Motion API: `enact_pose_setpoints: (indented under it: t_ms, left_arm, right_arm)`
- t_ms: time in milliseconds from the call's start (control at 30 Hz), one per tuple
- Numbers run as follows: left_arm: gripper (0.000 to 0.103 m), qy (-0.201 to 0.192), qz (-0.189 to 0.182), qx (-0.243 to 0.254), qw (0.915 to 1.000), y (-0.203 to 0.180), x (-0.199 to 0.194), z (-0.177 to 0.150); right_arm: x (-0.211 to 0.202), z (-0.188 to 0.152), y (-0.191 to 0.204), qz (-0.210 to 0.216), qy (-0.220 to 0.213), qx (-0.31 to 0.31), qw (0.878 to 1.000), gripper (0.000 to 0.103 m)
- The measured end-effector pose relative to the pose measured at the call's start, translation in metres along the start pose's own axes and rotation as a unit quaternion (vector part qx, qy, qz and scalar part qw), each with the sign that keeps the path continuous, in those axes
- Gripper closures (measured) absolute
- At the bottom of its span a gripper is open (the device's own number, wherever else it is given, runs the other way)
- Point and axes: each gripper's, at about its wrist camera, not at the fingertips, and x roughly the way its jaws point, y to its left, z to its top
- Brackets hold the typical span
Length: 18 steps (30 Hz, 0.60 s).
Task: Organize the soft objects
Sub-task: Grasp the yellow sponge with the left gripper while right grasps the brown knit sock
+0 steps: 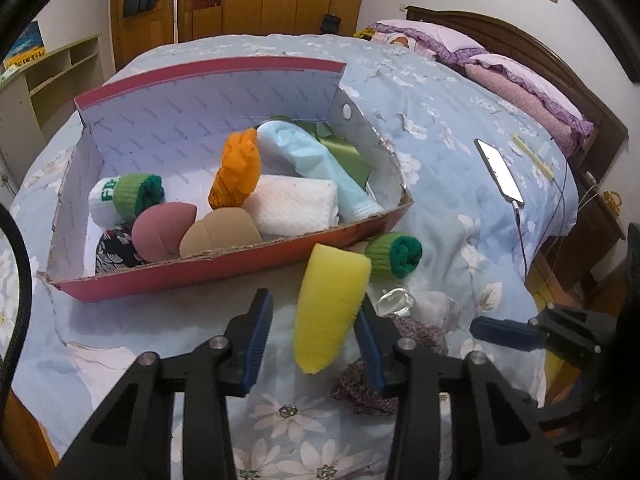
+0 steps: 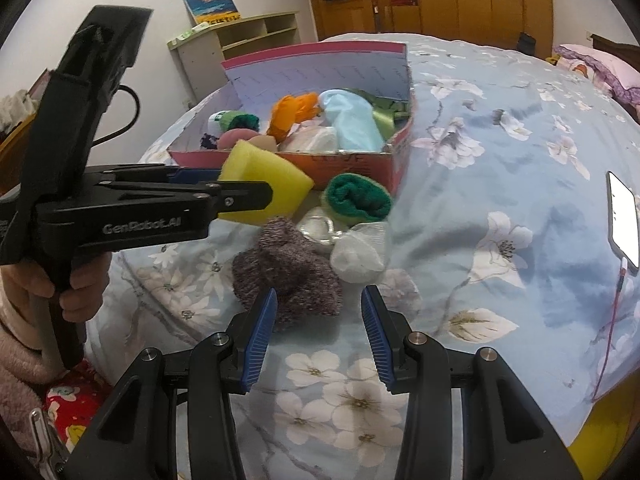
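Bedding in pale blue with white flowers (image 1: 440,92) filled most of both views, and the red cardboard box (image 1: 224,268) was seen across the middle left of the left wrist view. Much of the sorting appeared done: an orange sock (image 1: 236,172), a light blue sock (image 1: 320,160), a folded white cloth (image 1: 296,204), a green-cuffed roll (image 1: 128,196) and two rounded pads (image 1: 192,232) were already lodged inside.

Outside the box, at lower centre of the right wrist view, a grey knitted piece (image 2: 288,272), a white mesh item (image 2: 360,252) and a green rolled sock (image 2: 356,196) were left on the cover, so the task was judged well begun but unfinished.

The yellow sponge (image 1: 328,304) was seen in front of the box's near wall, between the pads of the left gripper (image 1: 316,340); the right pad touched it, a gap showed at the left pad, and a firm clench could not be confirmed. The right gripper (image 2: 320,332) was held slack and empty, just short of the grey piece.
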Motion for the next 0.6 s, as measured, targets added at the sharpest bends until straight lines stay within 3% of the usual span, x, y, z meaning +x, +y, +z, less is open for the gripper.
enact_pose_setpoints:
  t_ms: [300,600]
  left_arm:
    - [0.076,0.015,-0.022,-0.012,0.9996,0.008,0.011,-0.004]
    - [0.077,-0.016,-0.020,-0.008,0.9996,0.017,-0.015,-0.009]
  right_arm:
    - [0.010,0.000,0.011,0.012,0.016,-0.002,1.000,0.058]
    - [0.016,-0.003,0.012,0.022,0.031,0.019,0.999,0.058]
